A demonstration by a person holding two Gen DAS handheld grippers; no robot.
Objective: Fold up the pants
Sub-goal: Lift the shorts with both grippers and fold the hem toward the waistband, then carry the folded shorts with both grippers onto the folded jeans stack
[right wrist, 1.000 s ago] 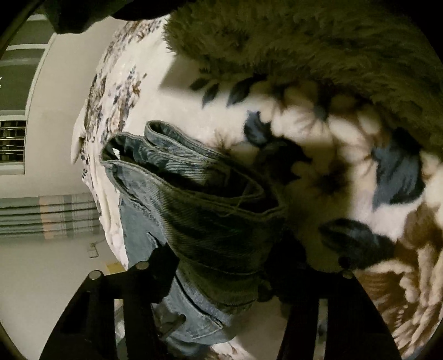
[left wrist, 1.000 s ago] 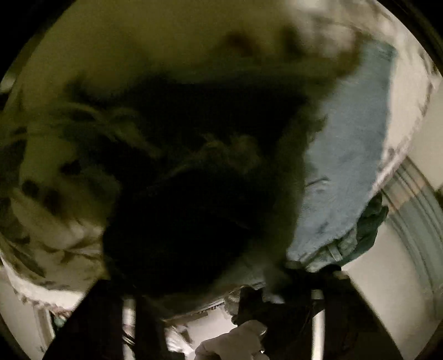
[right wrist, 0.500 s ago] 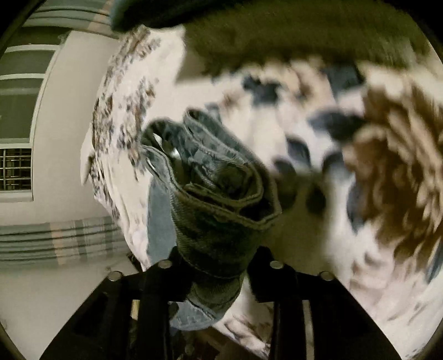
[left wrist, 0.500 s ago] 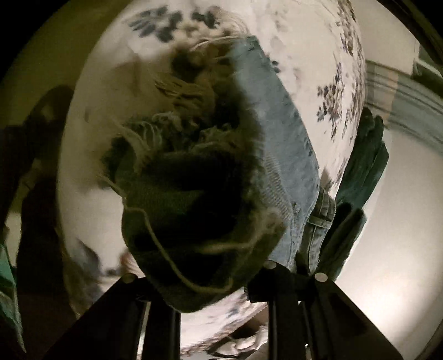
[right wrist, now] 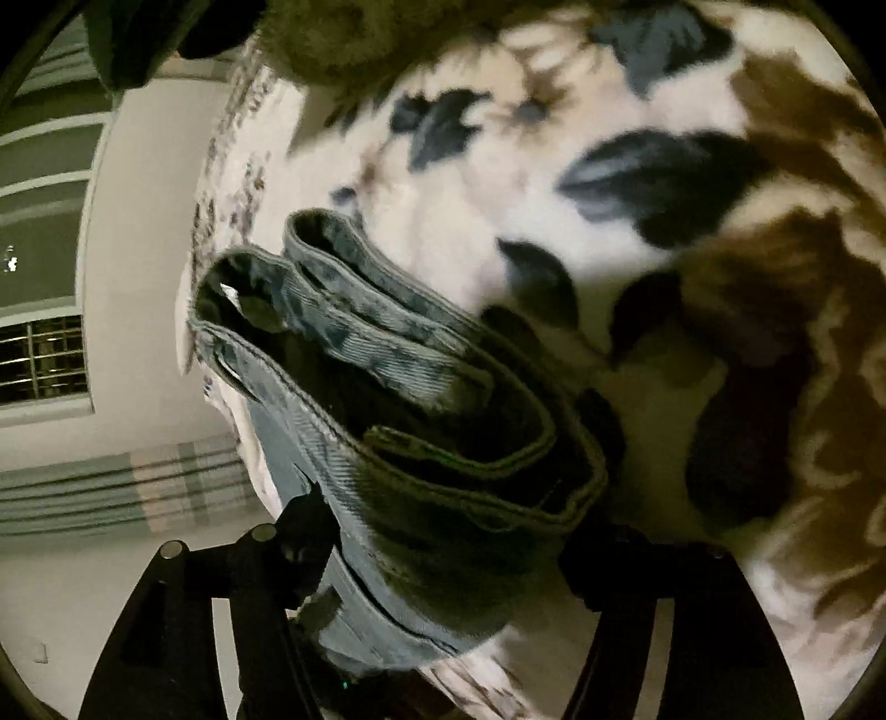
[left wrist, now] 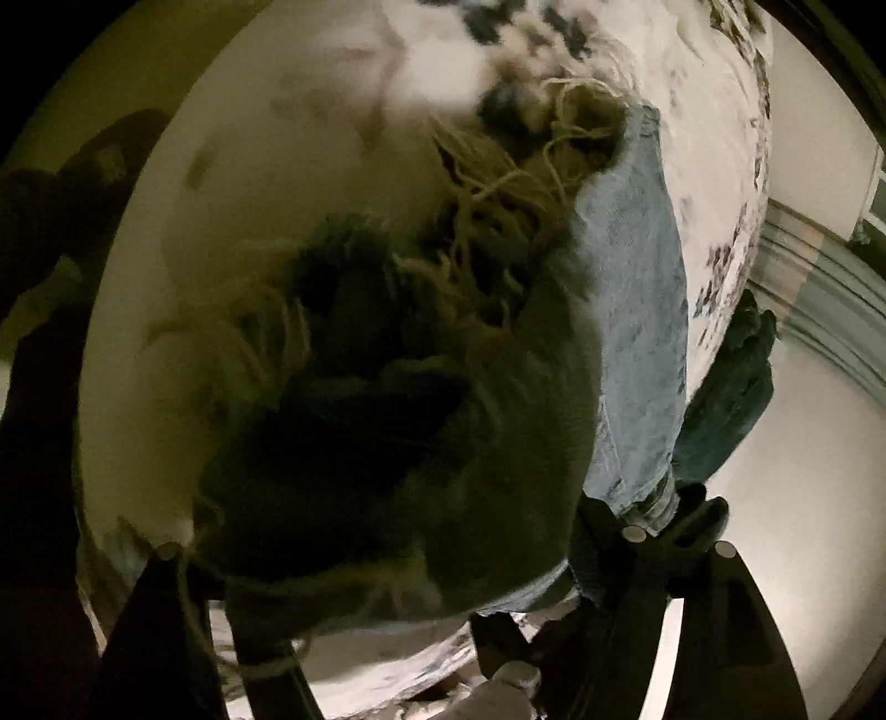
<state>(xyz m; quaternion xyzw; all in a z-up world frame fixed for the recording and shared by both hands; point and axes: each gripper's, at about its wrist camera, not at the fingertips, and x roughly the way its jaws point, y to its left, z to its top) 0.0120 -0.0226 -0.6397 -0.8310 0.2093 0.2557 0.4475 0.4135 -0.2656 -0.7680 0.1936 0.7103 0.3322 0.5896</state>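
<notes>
The pants are light-blue jeans lying on a flowered bed cover. In the left wrist view my left gripper [left wrist: 387, 576] is shut on the frayed hem end of the jeans [left wrist: 432, 421]; loose threads hang over it and the leg [left wrist: 637, 310] runs away to the right. In the right wrist view my right gripper [right wrist: 443, 559] is shut on the stacked waistband end of the jeans [right wrist: 421, 421], several denim layers bunched between its dark fingers [right wrist: 299, 548]. Both ends are lifted off the cover.
The white bed cover with dark blue and brown flowers [right wrist: 637, 183] fills the background. A dark green garment [left wrist: 731, 387] hangs off the bed's right edge. An olive fuzzy blanket [right wrist: 354, 39] lies at the top. Wall, striped curtain [right wrist: 111, 487] and a barred window [right wrist: 44, 360] are on the left.
The left gripper has swung with the frayed hem, so the jeans leg and bed edge now show on its right. The right gripper has moved with the waistband over the flowered cover.
</notes>
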